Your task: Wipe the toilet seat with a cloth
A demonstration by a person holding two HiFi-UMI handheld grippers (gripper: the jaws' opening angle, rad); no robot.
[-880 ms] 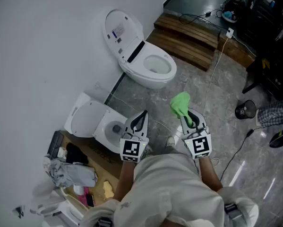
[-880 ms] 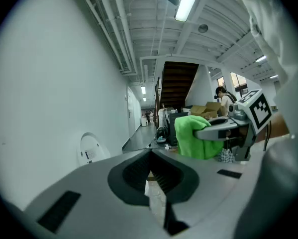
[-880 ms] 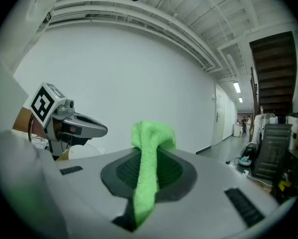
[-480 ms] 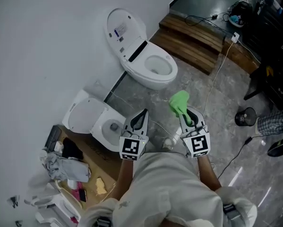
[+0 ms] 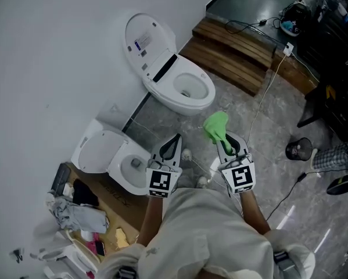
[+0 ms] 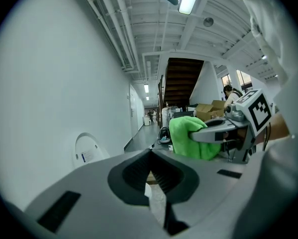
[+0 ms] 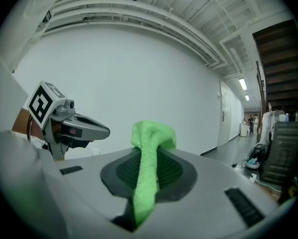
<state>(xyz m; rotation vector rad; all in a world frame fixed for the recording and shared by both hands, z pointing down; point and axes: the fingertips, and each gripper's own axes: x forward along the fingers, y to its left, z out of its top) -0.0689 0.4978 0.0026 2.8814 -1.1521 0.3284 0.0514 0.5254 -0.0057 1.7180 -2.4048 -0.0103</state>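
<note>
A white toilet stands against the wall with its lid raised and the seat ring down. My right gripper is shut on a bright green cloth, which bunches past the jaw tips, short of the toilet. The cloth fills the jaw gap in the right gripper view. My left gripper is shut and holds nothing; it hangs level with the right one. In the left gripper view the lid shows at left and the cloth at right.
A second white toilet lies on cardboard at lower left beside a pile of rags and bottles. Wooden steps lie beyond the toilet. A white cable crosses the grey floor; a black desk lamp sits at right.
The view has shifted a little; the toilet sits slightly nearer both grippers. The right gripper keeps its hold on the cloth.
</note>
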